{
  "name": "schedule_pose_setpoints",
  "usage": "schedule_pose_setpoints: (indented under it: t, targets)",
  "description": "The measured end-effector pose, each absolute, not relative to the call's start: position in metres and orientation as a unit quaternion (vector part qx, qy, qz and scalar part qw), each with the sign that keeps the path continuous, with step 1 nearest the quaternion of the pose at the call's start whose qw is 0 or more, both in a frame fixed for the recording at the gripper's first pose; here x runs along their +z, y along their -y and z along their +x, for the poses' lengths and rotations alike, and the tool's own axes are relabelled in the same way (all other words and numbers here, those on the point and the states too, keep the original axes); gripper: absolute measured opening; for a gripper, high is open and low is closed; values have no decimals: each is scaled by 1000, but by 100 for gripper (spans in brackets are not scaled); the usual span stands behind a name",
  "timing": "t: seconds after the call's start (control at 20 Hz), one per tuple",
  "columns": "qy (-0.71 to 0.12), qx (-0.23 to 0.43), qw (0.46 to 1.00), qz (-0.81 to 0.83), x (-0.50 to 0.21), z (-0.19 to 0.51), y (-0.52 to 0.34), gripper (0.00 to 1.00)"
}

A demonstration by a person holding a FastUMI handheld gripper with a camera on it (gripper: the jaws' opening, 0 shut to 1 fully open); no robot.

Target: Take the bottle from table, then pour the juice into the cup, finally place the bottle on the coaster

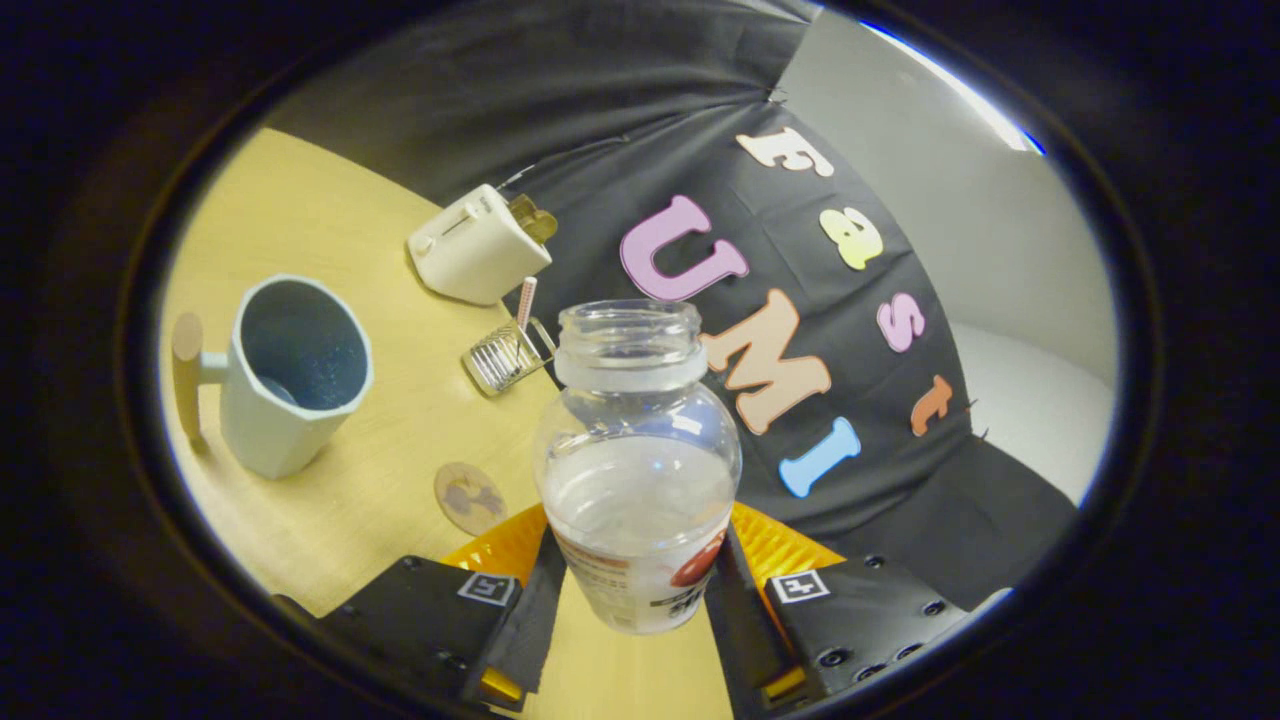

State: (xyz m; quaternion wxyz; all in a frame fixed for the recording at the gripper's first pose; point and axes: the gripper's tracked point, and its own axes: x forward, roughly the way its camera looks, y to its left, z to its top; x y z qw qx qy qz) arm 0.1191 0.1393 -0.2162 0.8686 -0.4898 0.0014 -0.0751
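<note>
My gripper [636,590] is shut on a clear, uncapped bottle [637,440], both fingers pressing on its labelled lower body. The bottle is lifted off the wooden table [330,230] and holds pale liquid up to about its shoulder. The whole scene appears tilted. A pale blue cup [290,375] with a wooden handle stands to the left, beyond the fingers, its dark inside showing. A small round coaster [469,497] lies flat on the table between the cup and the bottle, just ahead of the left finger.
A cream toaster [478,245] with toast in it sits at the table's far side. A ribbed glass [505,355] holding a striped straw stands between the toaster and the bottle. The booth's black cloth wall hangs behind the table.
</note>
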Motion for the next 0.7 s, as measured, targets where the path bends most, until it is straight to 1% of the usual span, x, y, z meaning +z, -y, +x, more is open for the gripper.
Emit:
schedule_pose_setpoints:
  t: [0.5,0.7]
  targets:
    - [38,-96,782,-615,-224,119,-161,78]
    - [41,-95,763,-638,-230,121,-166,78]
